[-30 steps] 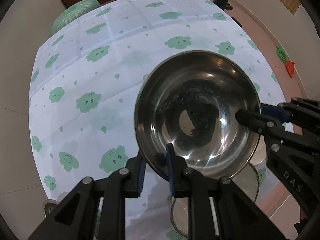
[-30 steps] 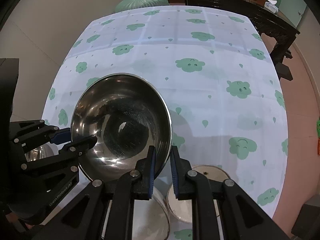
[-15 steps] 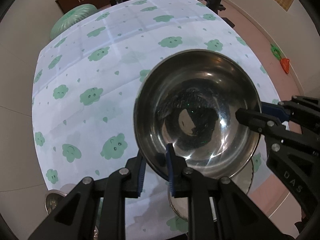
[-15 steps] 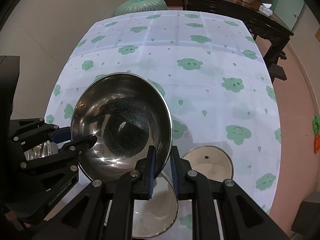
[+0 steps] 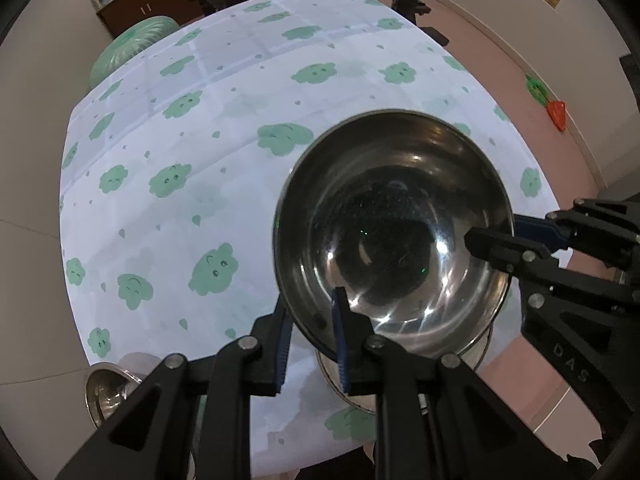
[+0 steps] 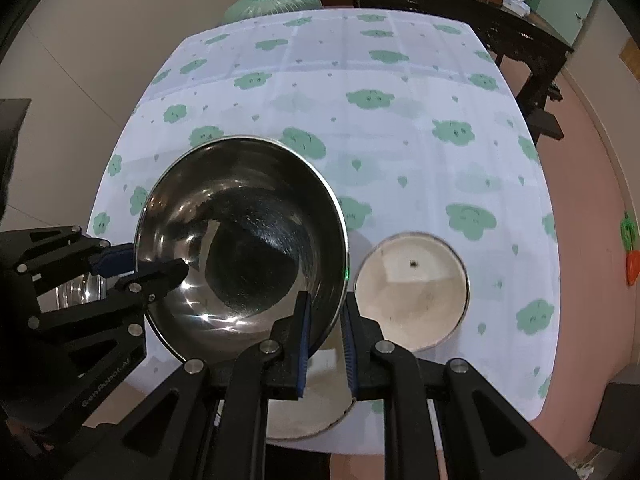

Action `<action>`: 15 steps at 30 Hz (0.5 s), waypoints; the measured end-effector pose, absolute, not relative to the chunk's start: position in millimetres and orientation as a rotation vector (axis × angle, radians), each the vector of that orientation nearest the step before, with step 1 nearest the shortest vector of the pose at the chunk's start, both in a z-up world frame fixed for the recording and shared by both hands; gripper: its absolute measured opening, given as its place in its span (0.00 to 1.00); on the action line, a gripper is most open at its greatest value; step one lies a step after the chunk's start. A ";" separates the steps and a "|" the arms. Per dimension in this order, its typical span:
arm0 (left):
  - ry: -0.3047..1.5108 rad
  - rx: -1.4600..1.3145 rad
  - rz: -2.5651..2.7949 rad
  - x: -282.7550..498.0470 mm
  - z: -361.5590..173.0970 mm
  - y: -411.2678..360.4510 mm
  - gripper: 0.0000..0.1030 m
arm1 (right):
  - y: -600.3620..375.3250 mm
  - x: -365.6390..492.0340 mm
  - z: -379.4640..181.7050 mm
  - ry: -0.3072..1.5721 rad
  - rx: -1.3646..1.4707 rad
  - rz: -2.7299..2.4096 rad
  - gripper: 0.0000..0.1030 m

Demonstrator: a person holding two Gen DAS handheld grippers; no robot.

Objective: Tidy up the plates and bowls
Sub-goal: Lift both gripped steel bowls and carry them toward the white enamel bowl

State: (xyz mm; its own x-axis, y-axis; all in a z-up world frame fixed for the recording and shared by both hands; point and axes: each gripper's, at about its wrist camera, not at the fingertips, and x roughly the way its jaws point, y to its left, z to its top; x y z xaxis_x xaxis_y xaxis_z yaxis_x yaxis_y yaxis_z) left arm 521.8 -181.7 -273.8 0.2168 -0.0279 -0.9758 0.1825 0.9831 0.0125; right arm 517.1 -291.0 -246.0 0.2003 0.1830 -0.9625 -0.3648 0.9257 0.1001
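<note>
Steel bowl [image 5: 394, 236] hung above the cloud-print tablecloth [image 5: 200, 168], its rim pinched at seven o'clock by the left gripper [image 5: 310, 332] and at three o'clock by the right gripper [image 6: 325, 330].

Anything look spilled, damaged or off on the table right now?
One thing: the white plate right of the steel bowl has a small dark speck near its middle. Nothing looks spilled, and the bowl is held by both tools.

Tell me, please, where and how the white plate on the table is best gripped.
Probably by the raised rim of the white plate, from above on its near edge, one finger inside and one outside. It lies flat and shallow, so only the rim gives a hold.
</note>
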 end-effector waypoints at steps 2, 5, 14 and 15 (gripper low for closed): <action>1.356 0.144 -0.150 517.7 -278.3 -184.6 0.16 | -292.5 512.1 -249.1 1.325 -0.162 0.379 0.16; 1.372 0.146 -0.159 511.5 -284.6 -187.3 0.16 | -295.3 505.7 -251.7 1.331 -0.156 0.373 0.16; 1.407 0.164 -0.175 496.3 -299.6 -194.6 0.16 | -301.8 487.8 -267.9 1.377 -0.143 0.366 0.16; 1.410 0.163 -0.175 495.5 -300.7 -194.7 0.16 | -302.1 486.4 -269.3 1.380 -0.142 0.367 0.16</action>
State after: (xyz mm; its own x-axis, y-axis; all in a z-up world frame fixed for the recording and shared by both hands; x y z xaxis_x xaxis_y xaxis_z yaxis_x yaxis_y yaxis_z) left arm 495.5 -194.7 -300.7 0.1515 -0.0246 -0.9881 0.2176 0.9760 0.0091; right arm 486.4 -302.1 -269.3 0.1438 0.1711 -0.9747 -0.3355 0.9350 0.1146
